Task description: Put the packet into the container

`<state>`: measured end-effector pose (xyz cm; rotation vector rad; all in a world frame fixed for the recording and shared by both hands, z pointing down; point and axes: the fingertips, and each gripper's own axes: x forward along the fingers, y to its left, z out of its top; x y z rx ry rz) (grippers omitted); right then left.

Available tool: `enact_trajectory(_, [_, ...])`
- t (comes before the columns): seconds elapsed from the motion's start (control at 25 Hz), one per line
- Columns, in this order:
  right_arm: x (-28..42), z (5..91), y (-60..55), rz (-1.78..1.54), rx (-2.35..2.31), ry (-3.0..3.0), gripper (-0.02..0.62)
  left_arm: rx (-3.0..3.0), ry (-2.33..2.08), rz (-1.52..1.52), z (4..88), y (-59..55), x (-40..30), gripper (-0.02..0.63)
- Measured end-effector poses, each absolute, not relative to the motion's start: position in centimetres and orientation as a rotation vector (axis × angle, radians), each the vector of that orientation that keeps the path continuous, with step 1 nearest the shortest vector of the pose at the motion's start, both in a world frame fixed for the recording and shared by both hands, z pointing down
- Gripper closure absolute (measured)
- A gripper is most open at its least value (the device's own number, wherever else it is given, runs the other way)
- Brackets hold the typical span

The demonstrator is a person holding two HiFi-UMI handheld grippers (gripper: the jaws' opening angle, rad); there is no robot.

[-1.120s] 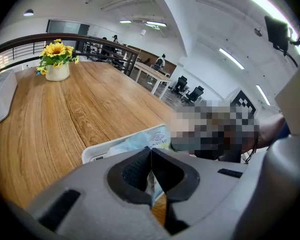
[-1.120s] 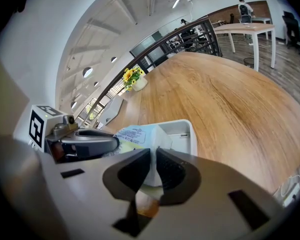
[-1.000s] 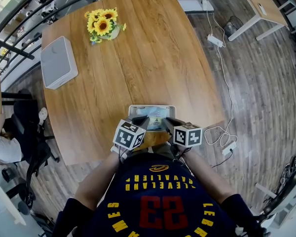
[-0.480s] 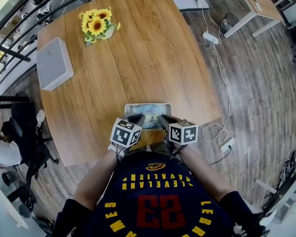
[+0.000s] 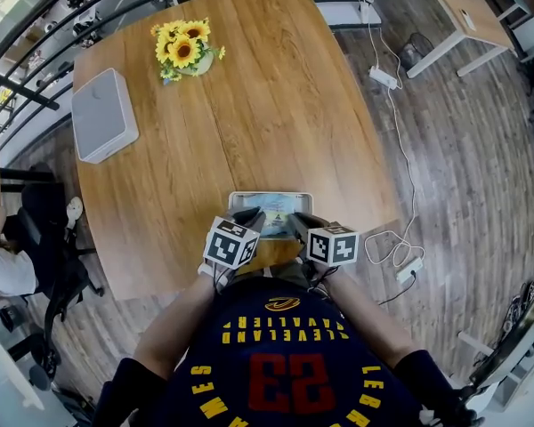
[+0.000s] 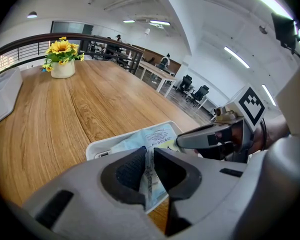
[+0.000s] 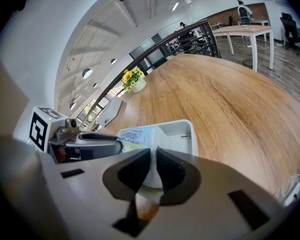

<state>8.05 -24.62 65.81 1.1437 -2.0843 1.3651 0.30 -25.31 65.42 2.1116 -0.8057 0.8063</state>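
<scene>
A white container (image 5: 237, 198) sits on the wooden table near its front edge, with a pale blue packet (image 5: 276, 206) lying in it. The packet (image 6: 149, 136) reaches back toward my left gripper (image 5: 252, 216). That gripper's jaws are opening, and the packet's near edge lies in the narrow gap between the pads without being pressed. My right gripper (image 5: 294, 221) is at the container's near right. Its jaws are closed to a thin slit on the container's (image 7: 182, 134) white near wall. The packet (image 7: 136, 134) shows to the left of them.
A vase of sunflowers (image 5: 187, 47) stands at the far left of the table (image 5: 285, 105). A grey box (image 5: 104, 114) lies near the left edge. Cables and a power strip (image 5: 384, 76) trail on the floor to the right. A person sits at the far left.
Both grippers stay at the container's near edge with the packet in it. Only the head view has shifted slightly.
</scene>
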Motion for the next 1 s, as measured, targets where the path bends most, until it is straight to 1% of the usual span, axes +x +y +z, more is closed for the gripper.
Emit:
enact_trajectory(0.2, [8.0,65.9,-24.6,1.353,1.147,-2.084,0.547,2.117,-0.829,0.801,65.2,-25.2,0.1,0.492])
enact_trajectory(0.4, [8.0,65.9,-24.7,1.342,1.161,-2.082,0.546,2.105,-0.855,0.763,64.7,-25.1,-0.5,0.449])
enact_trajectory(0.72, [8.4,63.9,-25.6,1.302,1.234,-2.167,0.534,2.080,-0.925,0.602,62.0,-25.3,-2.5,0.440])
enact_trajectory(1.0, [9.9,59.7,-27.5,1.086,1.336,-2.250,0.534,2.143,-0.932,0.526,58.6,-25.0,-2.7,0.440])
